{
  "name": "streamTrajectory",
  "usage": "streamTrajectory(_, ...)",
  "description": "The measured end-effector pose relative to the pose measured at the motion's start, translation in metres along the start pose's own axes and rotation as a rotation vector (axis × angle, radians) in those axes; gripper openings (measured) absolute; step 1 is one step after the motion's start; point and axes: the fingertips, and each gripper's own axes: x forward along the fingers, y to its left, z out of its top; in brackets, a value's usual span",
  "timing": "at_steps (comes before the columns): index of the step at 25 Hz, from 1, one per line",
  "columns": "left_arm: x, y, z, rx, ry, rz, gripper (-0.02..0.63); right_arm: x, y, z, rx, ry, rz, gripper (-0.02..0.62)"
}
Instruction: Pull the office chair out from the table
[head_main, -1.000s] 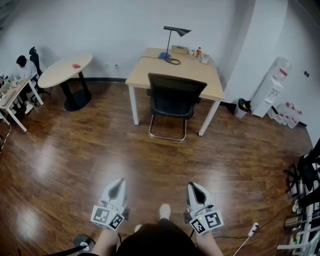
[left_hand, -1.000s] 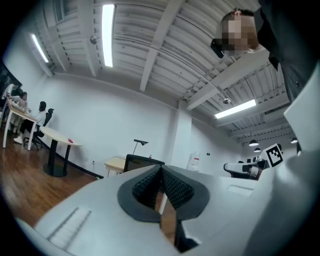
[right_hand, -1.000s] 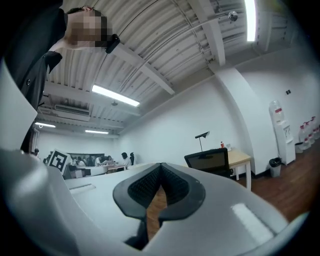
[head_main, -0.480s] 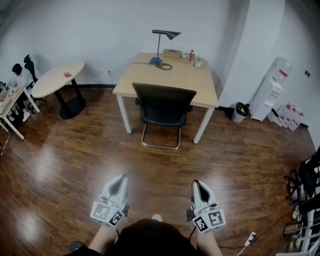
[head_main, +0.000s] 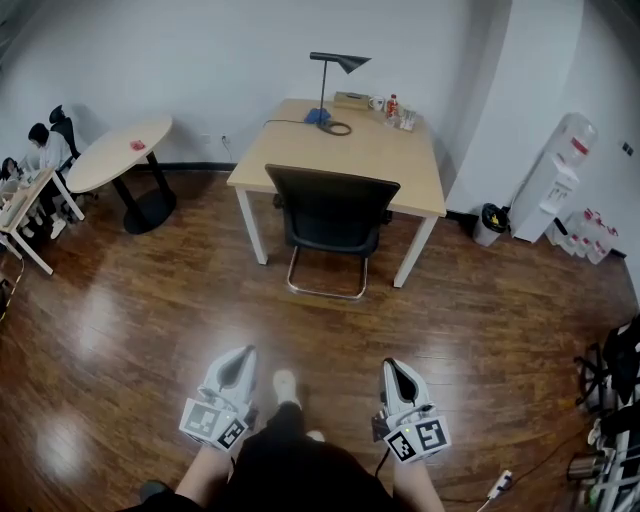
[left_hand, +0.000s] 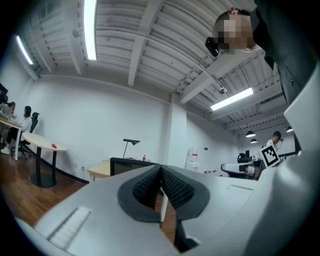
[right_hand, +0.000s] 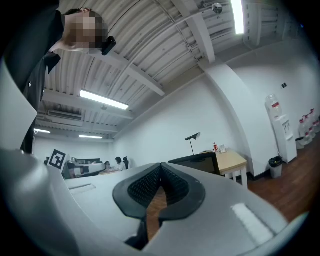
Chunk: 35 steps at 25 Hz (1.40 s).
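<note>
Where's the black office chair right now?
Head view, top centre: the black office chair is pushed in at the near edge of the light wooden table.

In the upper centre, the table bears a desk lamp and bottles; the office chair stands on the wooden floor.

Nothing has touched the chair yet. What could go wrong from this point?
The left gripper and right gripper are both shut and far from the office chair; they must open before grasping its backrest. The chair is tucked in at the table, so a skewed pull might jolt it and topple the lamp or bottle.
</note>
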Motion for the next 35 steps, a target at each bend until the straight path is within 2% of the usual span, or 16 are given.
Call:
streamTrajectory(12, 0.062, 0.035, -0.009, -0.03, -0.009, -0.018, 0.002, 0.053, -0.032, -0.02, 0.002, 0.041, -0.022, 0.014)
streamTrajectory(18, 0.105, 0.073, -0.004, -0.035, -0.029, -0.017, 0.002, 0.107, -0.039, -0.015, -0.04, 0.055, -0.011, 0.014)
streamTrajectory(24, 0.151, 0.102, 0.01, -0.016, -0.051, -0.051, 0.002, 0.163, -0.045, -0.005, -0.064, 0.048, -0.017, 0.014)
streamTrajectory(29, 0.188, 0.138, 0.018, -0.054, -0.073, -0.033, 0.002, 0.213, -0.048, 0.012, -0.11, 0.05, 0.018, 0.014)
streamTrajectory(35, 0.233, 0.175, 0.025, -0.033, -0.085, -0.066, 0.002, 0.272, -0.067, 0.015, -0.121, 0.019, -0.01, 0.014)
